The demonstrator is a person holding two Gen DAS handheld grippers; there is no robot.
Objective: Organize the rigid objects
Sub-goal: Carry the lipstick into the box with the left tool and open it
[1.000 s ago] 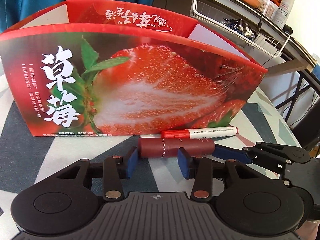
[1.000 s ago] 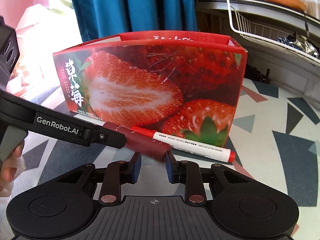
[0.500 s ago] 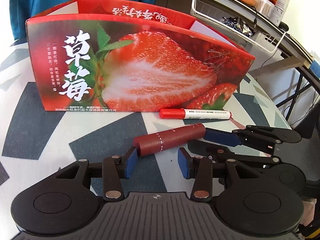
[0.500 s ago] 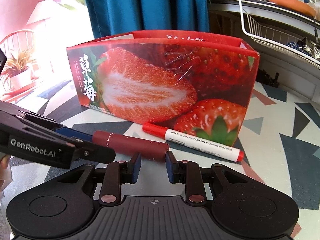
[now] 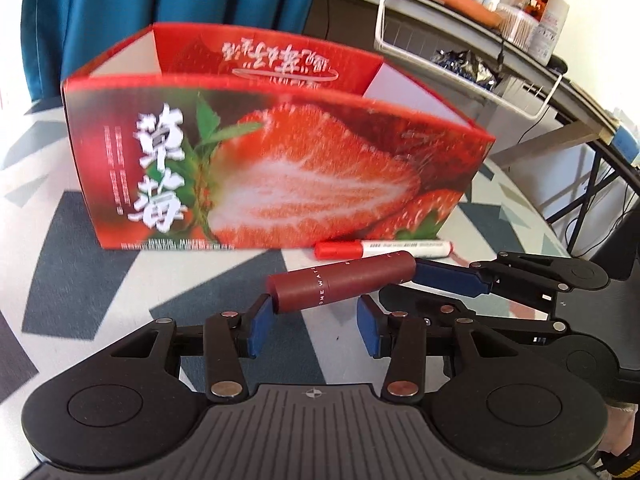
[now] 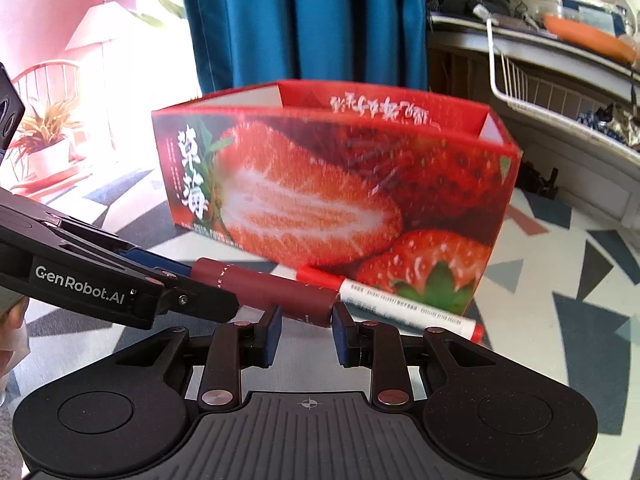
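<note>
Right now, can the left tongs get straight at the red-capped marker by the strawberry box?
Probably not directly. The maroon tube, gripped at one end by the right tongs, lies across between the open left tongs and the red-capped marker at the strawberry box's foot. Going over the tube looks possible.

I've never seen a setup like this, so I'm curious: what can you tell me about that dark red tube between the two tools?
The dark red tube is a smooth matte cylinder with small white lettering and a faint seam around its middle. It looks rigid. It lies roughly level, one end higher, in front of the strawberry box, beside the whiteboard marker. The right gripper clamps one end; the left gripper, jaws open, meets the other.
</note>
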